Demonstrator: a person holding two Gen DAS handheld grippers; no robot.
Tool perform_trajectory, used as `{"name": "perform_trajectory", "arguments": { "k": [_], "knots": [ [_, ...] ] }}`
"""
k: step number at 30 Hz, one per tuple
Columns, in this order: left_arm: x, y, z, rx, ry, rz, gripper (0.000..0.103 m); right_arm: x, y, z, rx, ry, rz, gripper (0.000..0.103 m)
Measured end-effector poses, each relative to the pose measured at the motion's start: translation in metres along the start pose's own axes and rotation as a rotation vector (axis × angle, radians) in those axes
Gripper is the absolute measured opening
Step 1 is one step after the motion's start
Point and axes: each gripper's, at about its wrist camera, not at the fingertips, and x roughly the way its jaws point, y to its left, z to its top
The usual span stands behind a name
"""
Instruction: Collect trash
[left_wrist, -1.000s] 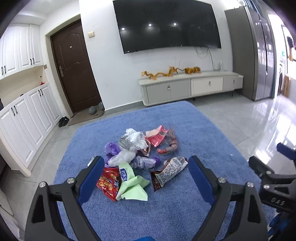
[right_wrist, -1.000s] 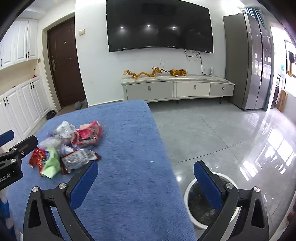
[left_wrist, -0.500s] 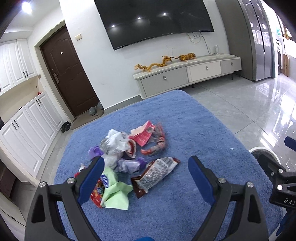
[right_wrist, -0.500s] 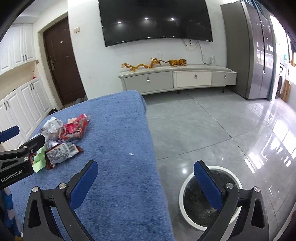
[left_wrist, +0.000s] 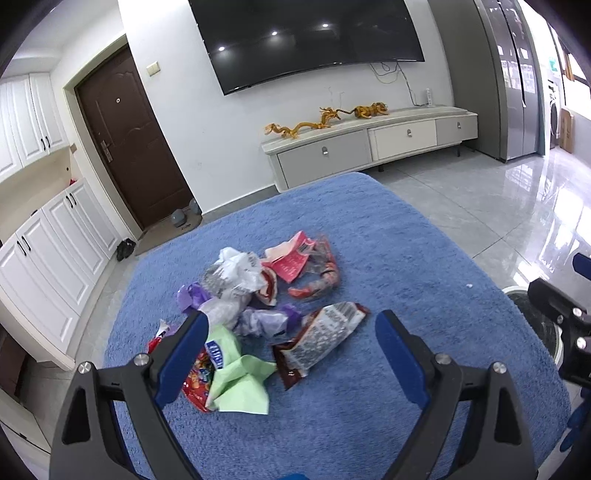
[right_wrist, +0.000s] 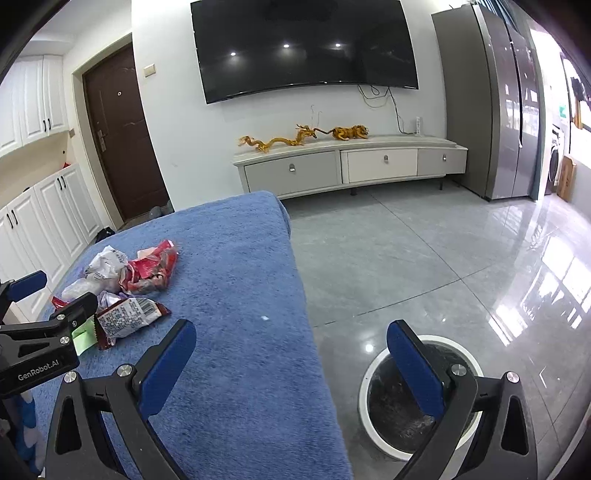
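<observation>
1. Now the L gripper (left_wrist: 291, 332) has dropped closer to the wrapper pile (left_wrist: 258, 295) vs 1 s ago; jaws wide apart, nothing held.
2. Brown snack packet (left_wrist: 321, 338) sits between its fingers, the likely first pick.
3. R gripper (right_wrist: 291, 363) also wide open & empty, straddling blue blanket (right_wrist: 240, 277) edge.
4. White-rimmed bin (right_wrist: 402, 402) on floor under R side, so judging: collecting hasn't begun, all trash on blanket.

Counted two grippers, one white bin (right_wrist: 373, 365), one blue bench (left_wrist: 388, 258), and roughly eight crumpled wrappers (left_wrist: 258, 310) (pile overlapping, exact number unclear).
</observation>
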Motion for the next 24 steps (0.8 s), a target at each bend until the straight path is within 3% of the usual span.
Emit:
{"name": "perform_trajectory", "arguments": {
  "k": [12, 24],
  "knots": [
    [0.011, 0.055, -0.007, -0.070, -0.072, -0.067, 0.092, 0.010, 0.049, 0.009, -0.077, 0.043, -0.105, 0.103],
    [0.026, 0.097, -0.020, -0.158, -0.051, -0.146, 0.092, 0.011, 0.095, 0.021, -0.186, 0.057, -0.186, 0.103]
  ]
}}
